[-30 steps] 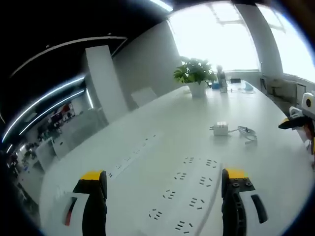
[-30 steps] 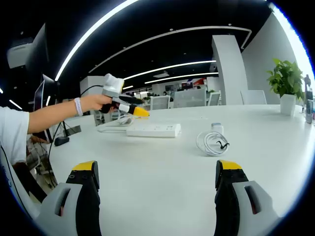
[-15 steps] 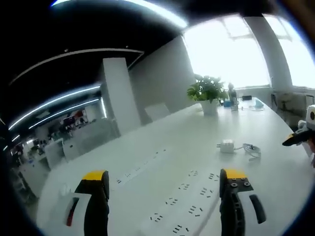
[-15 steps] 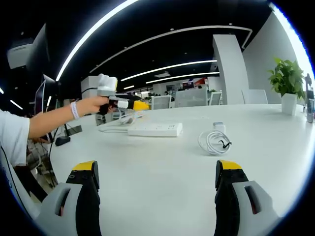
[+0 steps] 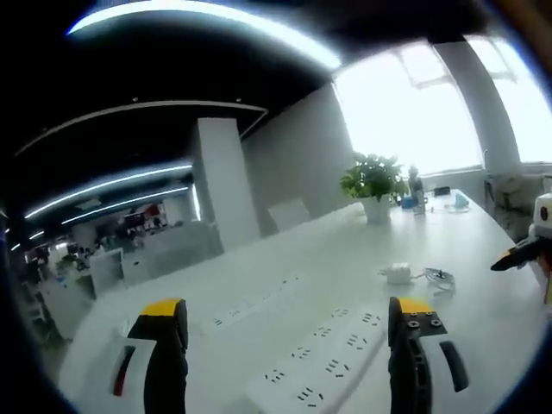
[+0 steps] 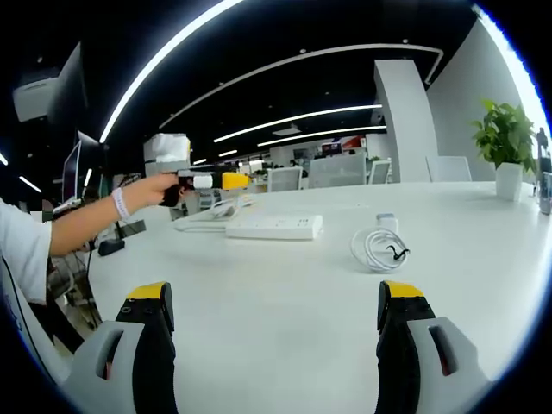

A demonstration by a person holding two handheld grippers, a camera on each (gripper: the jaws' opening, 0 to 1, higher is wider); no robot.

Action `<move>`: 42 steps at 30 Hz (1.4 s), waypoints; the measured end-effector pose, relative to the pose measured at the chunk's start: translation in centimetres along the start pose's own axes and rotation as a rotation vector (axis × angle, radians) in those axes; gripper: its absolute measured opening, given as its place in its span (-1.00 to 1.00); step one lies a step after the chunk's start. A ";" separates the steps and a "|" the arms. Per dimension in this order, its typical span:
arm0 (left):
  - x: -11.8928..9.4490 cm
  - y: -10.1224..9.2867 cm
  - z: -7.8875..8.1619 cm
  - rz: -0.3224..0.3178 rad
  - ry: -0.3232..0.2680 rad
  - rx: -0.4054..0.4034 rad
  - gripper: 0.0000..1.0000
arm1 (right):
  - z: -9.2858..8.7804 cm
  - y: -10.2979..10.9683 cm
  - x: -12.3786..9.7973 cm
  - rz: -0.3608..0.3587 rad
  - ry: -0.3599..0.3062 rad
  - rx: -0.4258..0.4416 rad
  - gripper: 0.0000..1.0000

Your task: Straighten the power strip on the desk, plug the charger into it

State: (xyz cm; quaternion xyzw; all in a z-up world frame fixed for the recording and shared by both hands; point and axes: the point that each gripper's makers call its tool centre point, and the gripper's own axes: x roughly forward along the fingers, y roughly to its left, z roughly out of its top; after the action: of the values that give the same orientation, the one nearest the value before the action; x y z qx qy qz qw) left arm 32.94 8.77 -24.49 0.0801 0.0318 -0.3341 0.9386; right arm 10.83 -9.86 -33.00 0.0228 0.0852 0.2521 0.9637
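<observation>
Straightening looks pending — left gripper [image 5: 286, 341], jaws apart, hovers over the power strip [image 5: 322, 366] at lower centre; next, nudge it square — right gripper [image 6: 274, 332] gapes, empty.

Smooth white plastic power strip [image 6: 274, 227], glossy desk [image 6: 285, 310]

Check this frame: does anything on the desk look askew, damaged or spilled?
Nothing looks damaged or spilled. The power strip lies at a slant to the built-in socket row. The charger sits unplugged beside its coiled cable. Both grippers are open, holding nothing.
</observation>
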 end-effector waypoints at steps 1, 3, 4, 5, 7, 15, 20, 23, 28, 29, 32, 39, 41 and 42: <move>-0.3 -0.1 0.0 0.002 -0.007 -0.015 0.99 | 0.0 0.0 0.0 0.001 0.000 0.000 0.96; -0.9 -0.1 0.1 0.009 -0.033 -0.045 0.99 | 0.0 0.0 0.0 0.001 0.001 -0.001 0.96; -1.2 -0.1 0.0 0.013 -0.037 -0.049 0.99 | 0.0 0.0 -0.1 0.002 0.002 -0.002 0.96; -1.4 0.0 -0.1 0.019 -0.038 -0.051 0.99 | 0.0 0.0 -0.1 0.001 0.002 -0.003 0.96; -2.2 0.1 -0.4 0.041 -0.051 -0.050 0.99 | 0.0 0.0 -0.1 0.001 0.001 -0.004 0.96; -4.3 -0.4 -0.4 0.064 -0.101 -0.059 0.99 | 0.2 0.0 -0.1 0.005 0.000 -0.006 0.96; -5.2 -0.7 -0.4 0.075 -0.112 -0.039 0.99 | 0.4 0.1 -0.1 0.010 -0.002 -0.008 0.96; -5.7 -0.6 -0.8 0.088 -0.120 -0.046 0.99 | 0.4 0.0 -0.1 0.010 -0.003 -0.008 0.96; -6.9 -0.1 -1.2 0.113 -0.138 -0.068 0.99 | 0.3 -0.1 -0.2 0.008 -0.002 -0.008 0.96; -7.2 -0.1 -1.4 0.114 -0.141 -0.071 0.99 | 0.4 -0.1 -0.2 0.008 -0.002 -0.008 0.96; -7.9 0.1 -1.8 0.125 -0.142 -0.077 0.99 | 0.4 -0.1 -0.1 0.009 -0.003 -0.007 0.96; -9.9 0.0 -2.2 0.148 -0.152 -0.071 0.99 | 0.2 0.0 -0.1 0.013 0.002 -0.008 0.96; -10.3 -0.2 -2.4 0.152 -0.145 -0.057 0.99 | 0.2 0.0 0.0 0.013 0.005 -0.008 0.96; -10.5 -0.2 -2.5 0.155 -0.145 -0.055 0.99 | 0.2 0.0 0.0 0.012 0.004 -0.008 0.96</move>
State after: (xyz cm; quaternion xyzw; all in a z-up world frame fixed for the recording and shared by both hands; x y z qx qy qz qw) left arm 24.64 15.62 -25.75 0.0320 -0.0334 -0.2642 0.9633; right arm 10.89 -9.90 -32.81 0.0187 0.0859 0.2584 0.9620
